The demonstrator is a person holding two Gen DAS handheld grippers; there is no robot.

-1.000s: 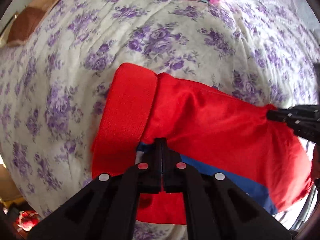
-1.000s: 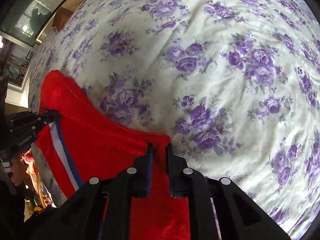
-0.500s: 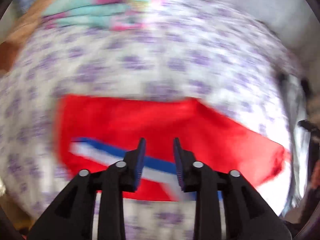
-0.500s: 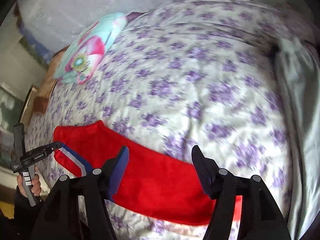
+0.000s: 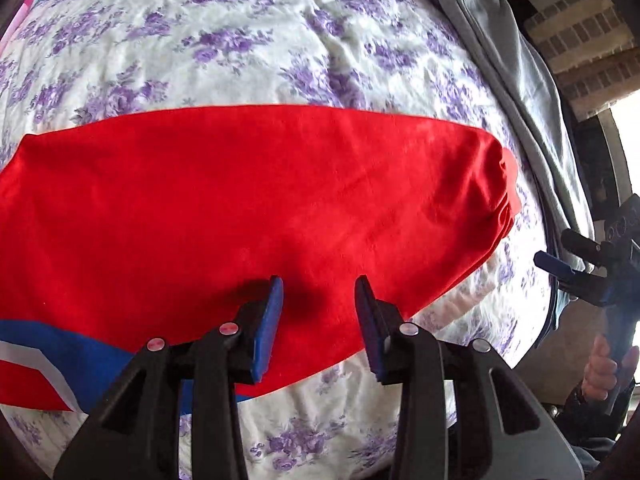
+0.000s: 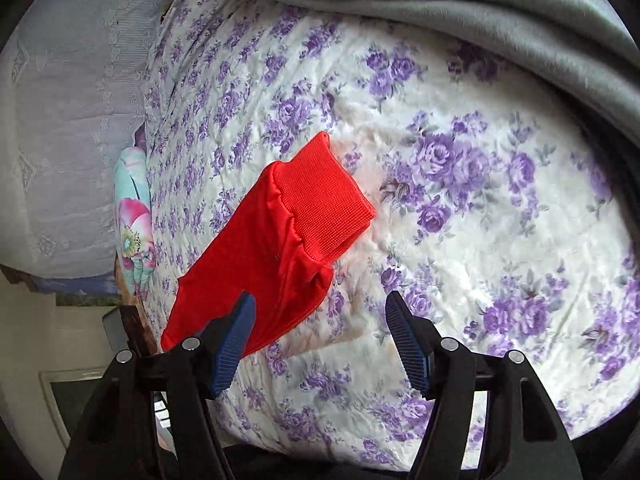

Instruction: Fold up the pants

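Observation:
The red pants (image 5: 256,200) lie flat across the flowered bedsheet (image 5: 248,40), with a blue and white side stripe (image 5: 48,352) at the lower left. My left gripper (image 5: 319,312) is open and empty just above the pants' near edge. In the right wrist view the pants (image 6: 264,256) end in a ribbed red cuff (image 6: 324,196). My right gripper (image 6: 320,332) is open and empty over the sheet beside the leg end. It also shows in the left wrist view (image 5: 576,256) at the far right, held in a hand.
A grey blanket (image 6: 480,12) lies bunched along the far side of the bed, and shows in the left wrist view (image 5: 504,60) too. A flowered pillow (image 6: 134,220) lies at the bed's head. A pale curtain (image 6: 60,120) hangs beyond. The bed edge runs below both grippers.
Both grippers let go of the pants and opened. The pants dropped flat onto the bed. Both grippers pulled back, the right one toward the cuff end.

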